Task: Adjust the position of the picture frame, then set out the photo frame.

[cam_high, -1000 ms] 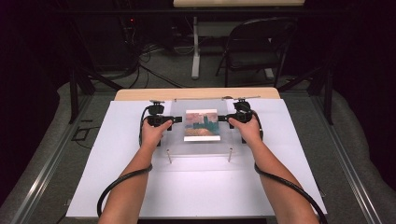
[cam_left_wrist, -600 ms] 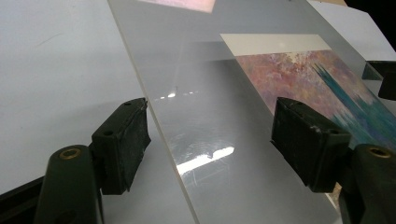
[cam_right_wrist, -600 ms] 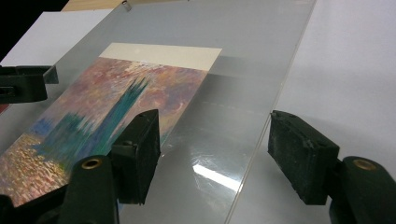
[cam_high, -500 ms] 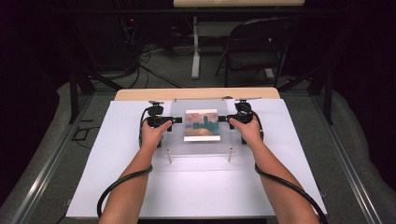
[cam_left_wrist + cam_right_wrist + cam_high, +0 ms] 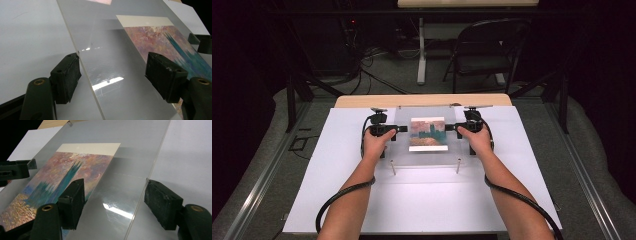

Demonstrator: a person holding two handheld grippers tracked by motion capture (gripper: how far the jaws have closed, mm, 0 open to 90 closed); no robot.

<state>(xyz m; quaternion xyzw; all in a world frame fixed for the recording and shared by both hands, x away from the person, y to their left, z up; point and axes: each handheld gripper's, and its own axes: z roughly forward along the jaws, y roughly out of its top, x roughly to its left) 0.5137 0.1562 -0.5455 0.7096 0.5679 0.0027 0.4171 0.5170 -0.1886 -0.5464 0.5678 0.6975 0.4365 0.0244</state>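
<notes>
A clear acrylic sheet (image 5: 402, 150) lies raised on short metal pins over a colourful painted print (image 5: 428, 133) on the white table (image 5: 422, 200). My left gripper (image 5: 401, 129) is at the sheet's left edge and my right gripper (image 5: 451, 128) at its right edge, pointing at each other. In the left gripper view the left gripper (image 5: 115, 75) stands open, and the sheet's (image 5: 112, 57) edge runs between its jaws close to the left one. The right gripper (image 5: 117, 202) is open too, its jaws straddling the sheet's (image 5: 125, 182) edge beside the print (image 5: 57, 180).
Two metal pins (image 5: 393, 167) (image 5: 458, 166) stand under the sheet's near edge. A wooden strip (image 5: 422, 100) borders the table's far side. A folding chair (image 5: 484, 55) and cables lie on the floor beyond. Black cables trail from both grippers along the forearms.
</notes>
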